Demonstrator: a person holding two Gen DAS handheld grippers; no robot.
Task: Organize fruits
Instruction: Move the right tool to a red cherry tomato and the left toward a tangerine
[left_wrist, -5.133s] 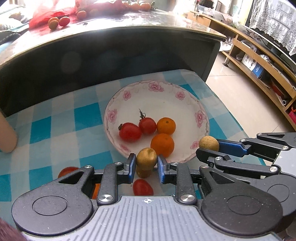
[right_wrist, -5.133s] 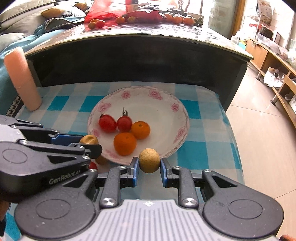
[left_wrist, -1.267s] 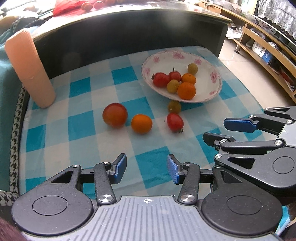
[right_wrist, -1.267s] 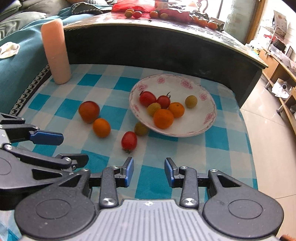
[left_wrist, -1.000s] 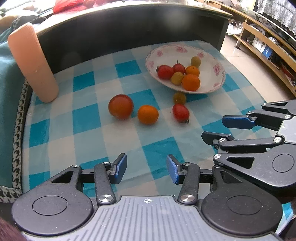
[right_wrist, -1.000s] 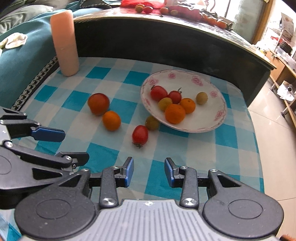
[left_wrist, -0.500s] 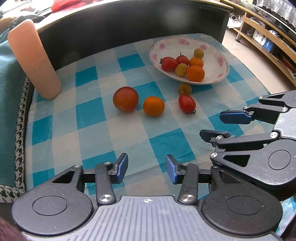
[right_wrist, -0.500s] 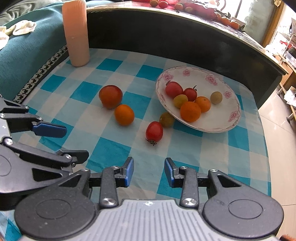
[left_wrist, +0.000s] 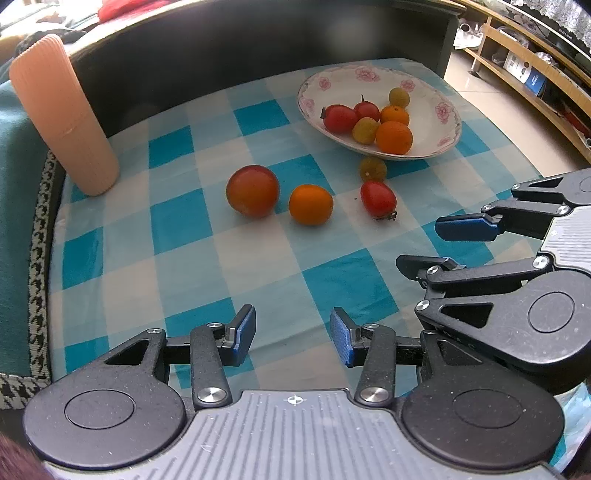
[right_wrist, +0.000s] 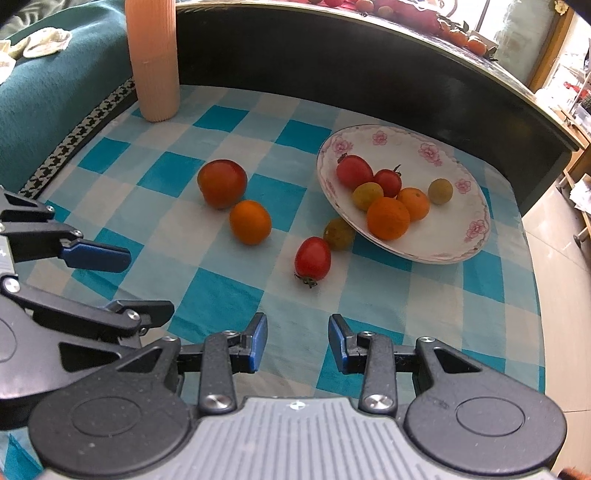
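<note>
Checked cloth holds tomato beyond right gripper's parted fingers.

six fruits sit in my floral plate: two red tomatoes, two oranges, two yellow-green ones, bunched toward its near-left side, one green fruit apart at the back. on the checked cloth, a big red-orange tomato just beside an orange, a small red tomato lying stem toward me, and a dull green fruit tucked against the plate's rim.
</note>
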